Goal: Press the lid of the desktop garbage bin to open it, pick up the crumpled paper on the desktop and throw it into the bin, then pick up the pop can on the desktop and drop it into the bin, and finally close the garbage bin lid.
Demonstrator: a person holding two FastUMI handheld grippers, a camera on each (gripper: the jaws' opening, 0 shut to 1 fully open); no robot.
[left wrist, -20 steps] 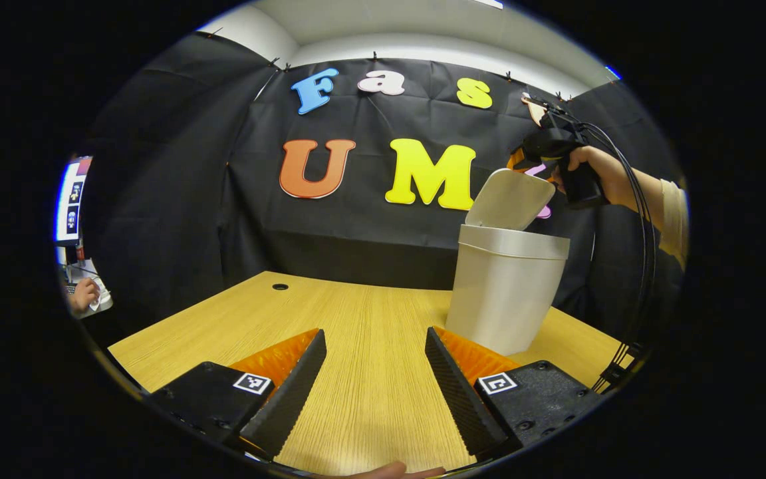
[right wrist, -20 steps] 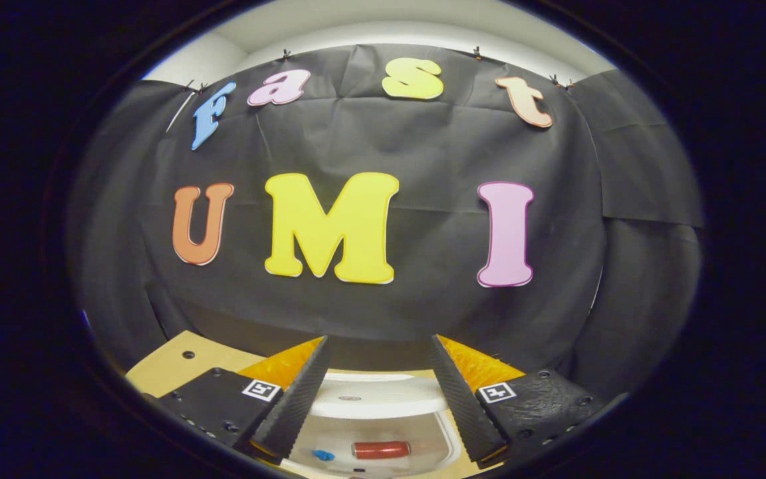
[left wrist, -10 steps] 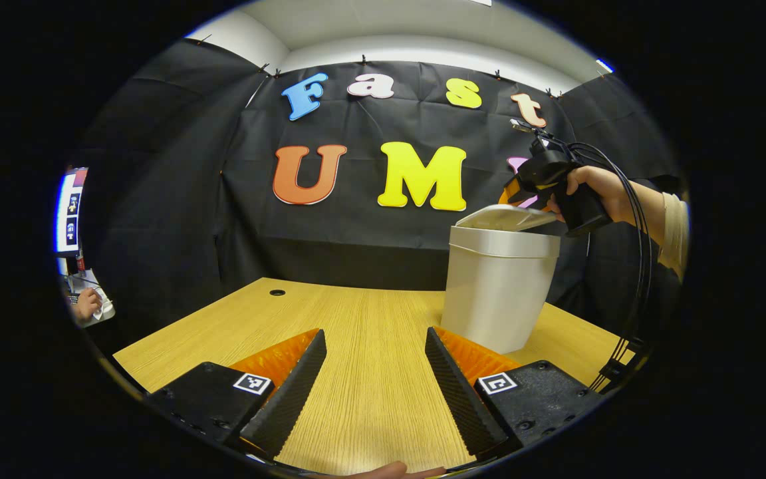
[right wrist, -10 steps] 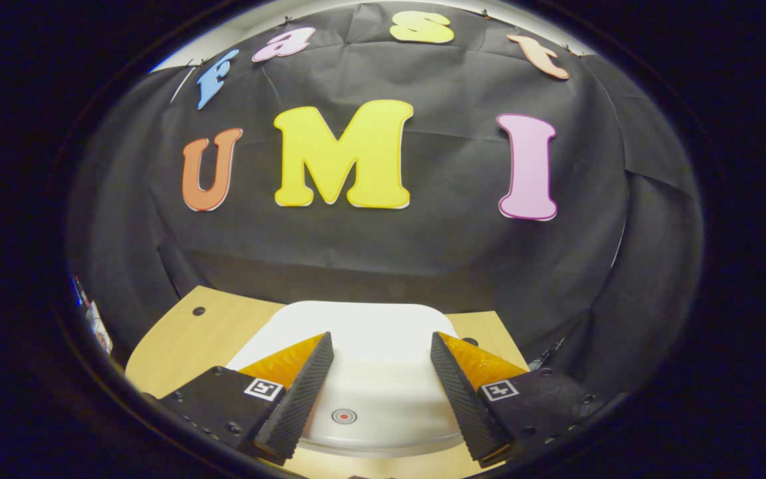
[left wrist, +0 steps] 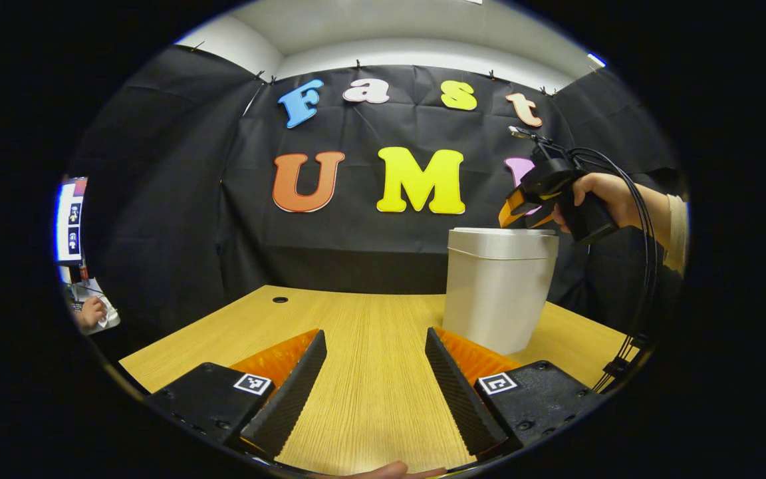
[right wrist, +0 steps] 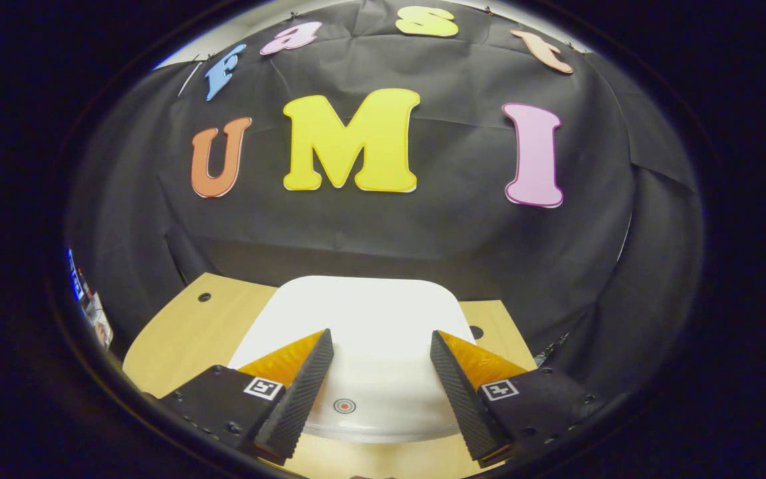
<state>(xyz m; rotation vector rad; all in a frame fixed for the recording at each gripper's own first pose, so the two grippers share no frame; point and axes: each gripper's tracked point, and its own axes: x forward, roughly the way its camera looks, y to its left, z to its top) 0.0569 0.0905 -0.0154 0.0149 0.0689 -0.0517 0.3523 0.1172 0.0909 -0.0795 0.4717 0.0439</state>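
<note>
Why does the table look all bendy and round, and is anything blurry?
In the left gripper view the fisheye lens bows the table's edges, yet the wood grain and the bin look sharp. In the right gripper view the table edge curves too, and the lid is so brightly lit that it looks almost plain white; nothing looks smeared.
</note>
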